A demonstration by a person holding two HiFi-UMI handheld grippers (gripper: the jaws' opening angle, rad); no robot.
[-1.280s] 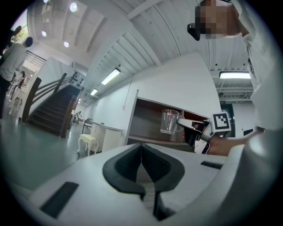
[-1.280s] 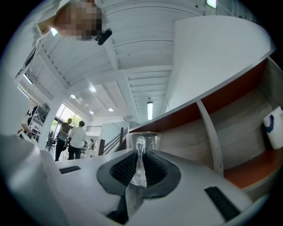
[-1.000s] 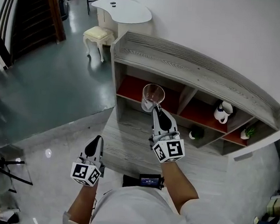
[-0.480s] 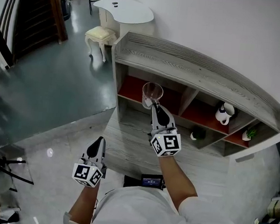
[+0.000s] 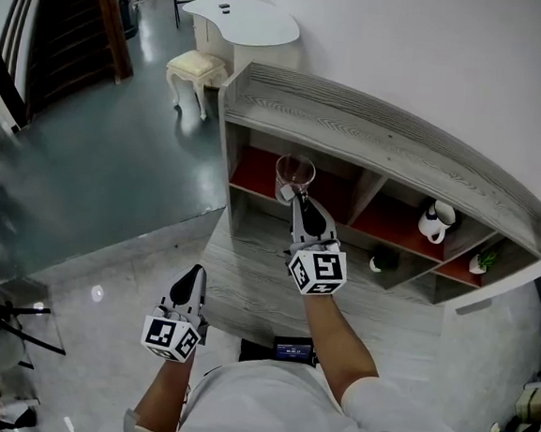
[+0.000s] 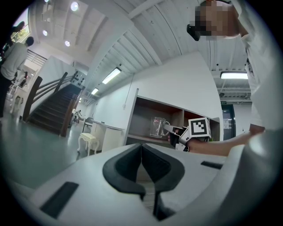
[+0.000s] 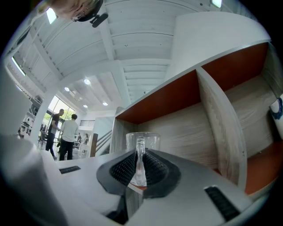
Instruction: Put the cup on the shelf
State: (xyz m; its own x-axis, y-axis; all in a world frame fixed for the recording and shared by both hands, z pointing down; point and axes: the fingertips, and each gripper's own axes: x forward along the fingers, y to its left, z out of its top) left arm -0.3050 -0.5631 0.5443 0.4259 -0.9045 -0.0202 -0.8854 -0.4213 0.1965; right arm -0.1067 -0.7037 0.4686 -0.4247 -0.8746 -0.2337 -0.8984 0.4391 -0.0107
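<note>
A clear glass cup (image 5: 295, 177) with a handle hangs at the mouth of the left red-backed compartment of the grey wooden shelf (image 5: 381, 140). My right gripper (image 5: 299, 202) is shut on the cup's handle; in the right gripper view the handle (image 7: 140, 161) stands upright between the dark pads, with the cup (image 7: 142, 140) beyond it and the shelf's divider (image 7: 221, 128) to the right. My left gripper (image 5: 187, 286) hangs low and to the left, shut and empty (image 6: 142, 162). From the left gripper view I see the cup (image 6: 158, 127) in front of the shelf opening.
A white jug (image 5: 433, 220) stands in the right upper compartment, a small dark pot (image 5: 381, 259) and a little plant (image 5: 479, 262) lower down. A white table (image 5: 245, 20) and stool (image 5: 194, 67) are beyond the shelf's left end. A dark device (image 5: 289, 350) lies near my body.
My right gripper has carried the cup a little farther forward, toward the left compartment. The left gripper has hardly moved.
</note>
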